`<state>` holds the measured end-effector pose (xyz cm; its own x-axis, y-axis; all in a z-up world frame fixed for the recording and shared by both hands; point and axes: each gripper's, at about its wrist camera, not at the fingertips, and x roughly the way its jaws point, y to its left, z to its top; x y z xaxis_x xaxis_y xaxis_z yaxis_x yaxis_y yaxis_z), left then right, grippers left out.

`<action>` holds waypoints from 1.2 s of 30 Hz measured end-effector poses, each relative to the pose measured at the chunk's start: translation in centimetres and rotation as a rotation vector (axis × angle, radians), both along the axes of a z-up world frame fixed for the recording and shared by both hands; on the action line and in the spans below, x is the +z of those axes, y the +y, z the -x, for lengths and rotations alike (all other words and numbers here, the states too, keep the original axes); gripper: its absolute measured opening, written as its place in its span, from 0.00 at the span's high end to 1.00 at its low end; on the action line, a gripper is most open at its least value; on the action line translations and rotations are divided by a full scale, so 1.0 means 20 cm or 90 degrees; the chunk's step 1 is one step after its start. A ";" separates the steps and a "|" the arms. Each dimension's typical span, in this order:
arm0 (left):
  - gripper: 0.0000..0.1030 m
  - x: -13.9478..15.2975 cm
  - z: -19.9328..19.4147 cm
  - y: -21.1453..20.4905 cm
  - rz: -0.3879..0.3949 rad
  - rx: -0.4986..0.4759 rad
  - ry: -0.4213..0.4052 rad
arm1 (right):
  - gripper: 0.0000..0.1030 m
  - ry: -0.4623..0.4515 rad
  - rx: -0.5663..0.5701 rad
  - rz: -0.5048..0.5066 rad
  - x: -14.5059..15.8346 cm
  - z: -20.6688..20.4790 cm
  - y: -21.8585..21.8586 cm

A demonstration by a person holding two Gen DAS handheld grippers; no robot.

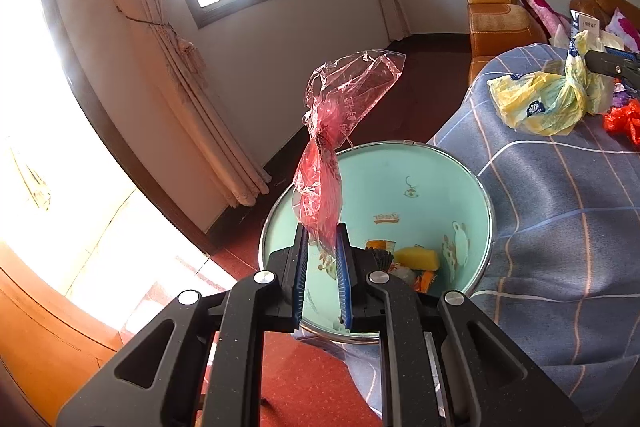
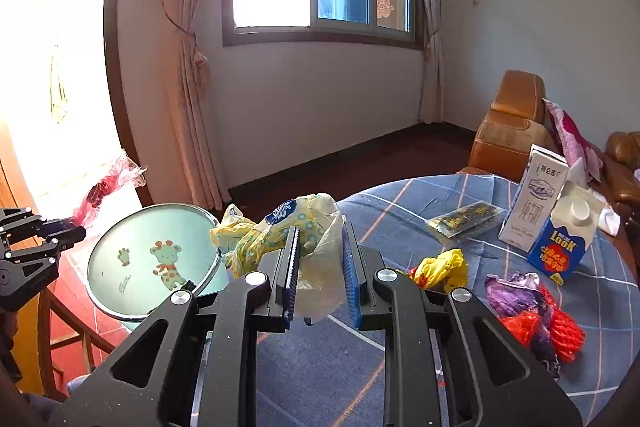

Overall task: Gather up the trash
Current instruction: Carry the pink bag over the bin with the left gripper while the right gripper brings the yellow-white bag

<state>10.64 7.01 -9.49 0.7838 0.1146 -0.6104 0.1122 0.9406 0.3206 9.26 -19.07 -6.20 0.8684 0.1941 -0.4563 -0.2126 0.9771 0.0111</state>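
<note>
My left gripper [image 1: 323, 233] is shut on a clear red plastic bag [image 1: 340, 123] that stands up from its pads above the mint-green trash bin [image 1: 460, 171], which holds several scraps. My right gripper [image 2: 320, 227] is shut on a yellow-and-white patterned plastic bag [image 2: 276, 231], carried over the table's left edge close to the bin [image 2: 132, 231]. In the right wrist view the left gripper [image 2: 82, 229] shows at the far left with the red bag [image 2: 110, 187]. In the left wrist view the right gripper [image 1: 590, 61] enters from the right, holding the yellow bag [image 1: 548, 99].
On the blue checked tablecloth [image 2: 420, 203] lie a yellow wrapper [image 2: 442, 267], a purple and red wrapper pile [image 2: 532, 311], a dark snack packet [image 2: 464, 219] and two milk cartons [image 2: 560, 227]. An orange sofa [image 2: 512, 123] stands behind. A wooden chair [image 2: 60, 327] is by the bin.
</note>
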 end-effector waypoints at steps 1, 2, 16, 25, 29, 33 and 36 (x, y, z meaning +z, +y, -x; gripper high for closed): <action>0.87 0.00 0.00 0.01 -0.001 0.002 0.002 | 0.80 0.002 0.003 0.001 0.00 -0.01 0.01; 0.87 -0.01 -0.01 0.02 -0.002 0.005 0.004 | 0.80 0.002 0.004 0.002 -0.01 -0.02 0.03; 0.87 -0.06 -0.05 0.05 -0.014 0.019 0.023 | 0.80 0.007 0.037 0.018 -0.02 -0.12 0.20; 0.87 -0.08 -0.09 0.06 -0.018 0.026 0.033 | 0.80 0.014 0.055 0.030 -0.03 -0.16 0.28; 0.87 -0.08 -0.10 0.05 -0.022 0.027 0.037 | 0.80 0.019 0.062 0.034 -0.04 -0.17 0.31; 0.87 -0.09 -0.11 0.05 -0.026 0.028 0.040 | 0.80 0.021 0.067 0.038 -0.05 -0.18 0.34; 0.87 -0.09 -0.11 0.04 -0.029 0.028 0.042 | 0.80 0.020 0.070 0.041 -0.05 -0.18 0.35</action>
